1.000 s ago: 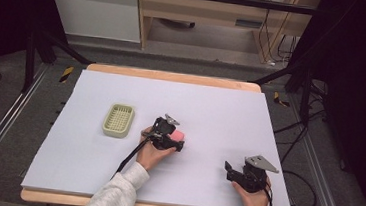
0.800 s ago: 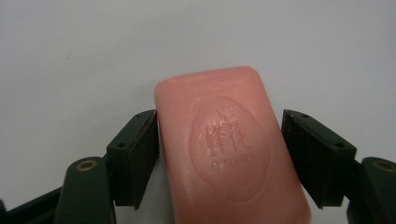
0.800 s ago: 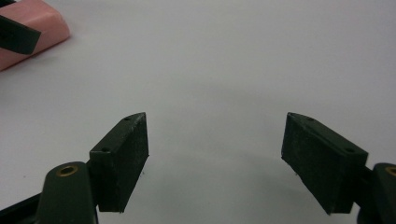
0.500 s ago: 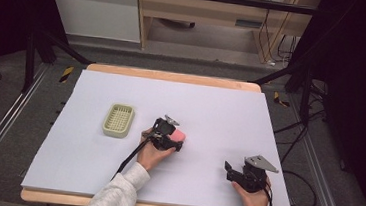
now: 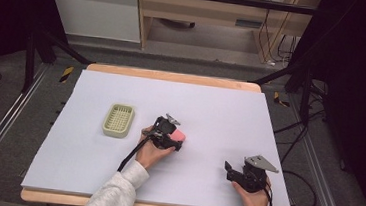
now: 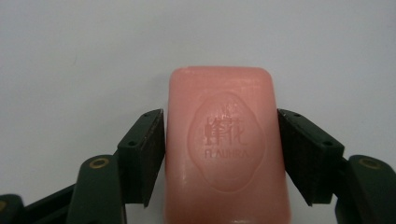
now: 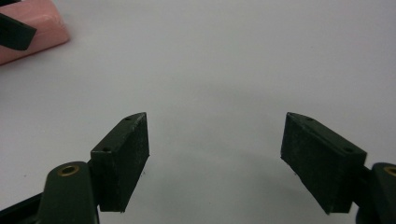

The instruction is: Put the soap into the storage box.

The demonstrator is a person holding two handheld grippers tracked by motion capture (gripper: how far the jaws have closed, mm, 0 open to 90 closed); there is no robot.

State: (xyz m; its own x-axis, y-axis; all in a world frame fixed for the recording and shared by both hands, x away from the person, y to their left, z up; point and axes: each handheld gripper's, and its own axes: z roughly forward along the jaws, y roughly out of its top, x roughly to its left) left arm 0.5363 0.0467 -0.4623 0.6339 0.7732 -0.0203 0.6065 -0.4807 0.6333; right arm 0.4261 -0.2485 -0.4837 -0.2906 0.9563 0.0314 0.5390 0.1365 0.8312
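Note:
A pink bar of soap (image 6: 224,149) with an embossed oval mark lies flat on the white table top (image 5: 220,116), near the middle of the table. My left gripper (image 6: 220,116) straddles the soap from its near end, with one pad against each long side. Its jaws have just been opening slightly, and the soap still sits between them. From above, the left gripper (image 5: 177,137) points right, with the pink soap (image 5: 181,134) at its tip. My right gripper (image 5: 230,170) rests near the front right edge. In its own view the right gripper (image 7: 217,121) stands open over bare table.
A pale green soap dish (image 5: 118,120) with a slotted bottom sits left of the left hand. The right gripper view catches the soap (image 7: 32,28) at its top left corner. Shelving and cables stand beyond the table's far edge.

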